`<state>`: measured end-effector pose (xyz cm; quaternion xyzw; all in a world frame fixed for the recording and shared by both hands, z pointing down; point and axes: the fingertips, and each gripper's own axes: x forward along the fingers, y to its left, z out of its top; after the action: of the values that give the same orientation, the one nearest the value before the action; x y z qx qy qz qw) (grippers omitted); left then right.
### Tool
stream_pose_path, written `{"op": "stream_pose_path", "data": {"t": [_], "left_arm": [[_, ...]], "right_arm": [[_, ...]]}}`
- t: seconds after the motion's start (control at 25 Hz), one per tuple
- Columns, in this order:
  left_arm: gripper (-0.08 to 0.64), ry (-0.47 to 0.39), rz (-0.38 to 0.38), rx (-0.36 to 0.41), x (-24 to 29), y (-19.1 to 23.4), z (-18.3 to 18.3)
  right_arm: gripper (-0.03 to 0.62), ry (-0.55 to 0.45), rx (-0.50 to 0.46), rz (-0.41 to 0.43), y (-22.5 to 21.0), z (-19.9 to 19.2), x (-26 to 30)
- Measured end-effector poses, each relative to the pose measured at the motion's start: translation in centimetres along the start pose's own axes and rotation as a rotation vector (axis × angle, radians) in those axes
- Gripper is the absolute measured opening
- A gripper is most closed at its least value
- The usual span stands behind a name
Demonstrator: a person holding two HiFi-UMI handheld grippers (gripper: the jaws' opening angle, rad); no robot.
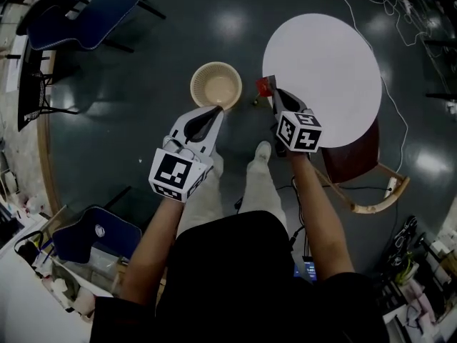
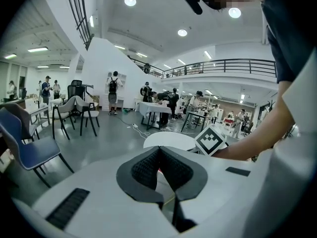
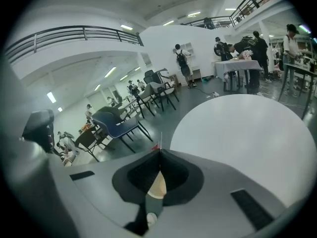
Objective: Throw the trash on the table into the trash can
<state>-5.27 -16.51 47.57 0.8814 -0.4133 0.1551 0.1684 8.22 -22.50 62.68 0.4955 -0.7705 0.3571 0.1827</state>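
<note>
A small red piece of trash sits pinched at the tips of my right gripper, just off the left edge of the round white table. In the right gripper view only a thin red sliver pokes out past the shut jaws of the right gripper; the table fills the right side. The beige round trash can stands on the dark floor to the left of the table. My left gripper hovers at the can's near rim, and the left gripper view shows the left gripper shut and empty.
A wooden chair with a dark red seat is tucked under the table's near side. Blue chairs stand at the far left and near left. The person's shoe is on the floor between the grippers. Cables trail to the right.
</note>
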Motion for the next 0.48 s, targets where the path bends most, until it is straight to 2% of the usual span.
{"op": "stream_pose_path", "data": {"t": [0.28, 0.48], "left_arm": [[0.014, 0.026, 0.069, 0.012, -1.7, 6.3, -2.5], [0.015, 0.035, 0.087, -0.052, -1.7, 10.5, -5.6]], "right_arm": [[0.02, 0.027, -0.025, 0.037, 5.6, -0.4, 4.8], [0.02, 0.056, -0.047, 0.048, 8.5, -1.8, 8.8]]}}
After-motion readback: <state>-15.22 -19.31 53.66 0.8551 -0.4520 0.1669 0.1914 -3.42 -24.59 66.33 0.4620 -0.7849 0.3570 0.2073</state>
